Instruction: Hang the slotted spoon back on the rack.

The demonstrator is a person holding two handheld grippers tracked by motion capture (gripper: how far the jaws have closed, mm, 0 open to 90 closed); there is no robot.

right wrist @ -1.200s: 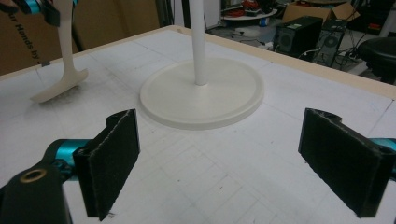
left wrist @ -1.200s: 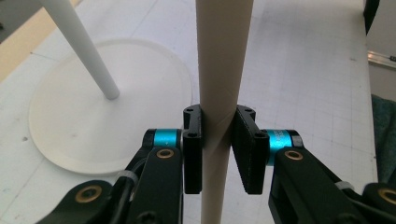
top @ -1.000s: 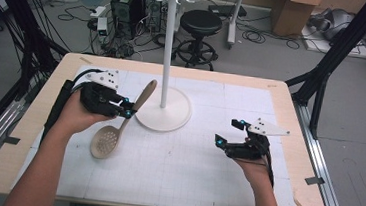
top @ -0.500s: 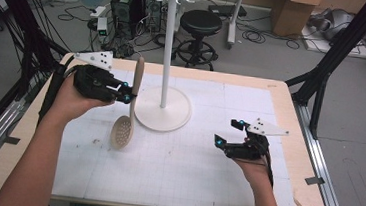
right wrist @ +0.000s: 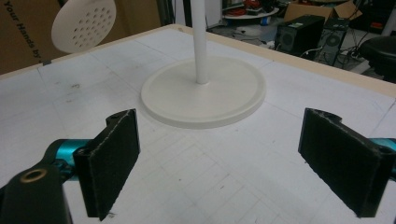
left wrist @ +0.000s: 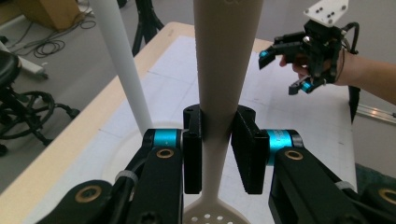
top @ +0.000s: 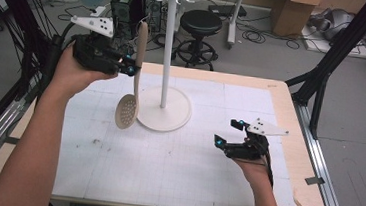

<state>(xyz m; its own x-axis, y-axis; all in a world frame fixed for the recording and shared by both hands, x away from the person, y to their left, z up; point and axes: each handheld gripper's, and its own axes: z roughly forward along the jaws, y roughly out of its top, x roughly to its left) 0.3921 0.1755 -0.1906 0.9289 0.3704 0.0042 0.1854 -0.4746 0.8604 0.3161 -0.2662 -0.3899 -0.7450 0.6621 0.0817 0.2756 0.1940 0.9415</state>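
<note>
Cream plastic, that slotted spoon [top: 133, 73], and we've got it pinched mid-handle in the left gripper [top: 130, 68], hanging bowl-down in the air just beside the white stand [top: 168, 56], probably bound for a top hook. Our right gripper [top: 229, 133] rests low over the table [top: 164, 181], jaws wide, empty.

cream slotted spoon [top: 134, 73]: long flat handle, round perforated bowl. hangs near upright, bowl down, handle tip up, left of frame centre in the high view, lifted off the counter [top: 176, 152]. held mid-handle. white hook stand [top: 168, 56]: thin pole, round base on the counter, hooks on top, just right of the spoon, apart.
</note>
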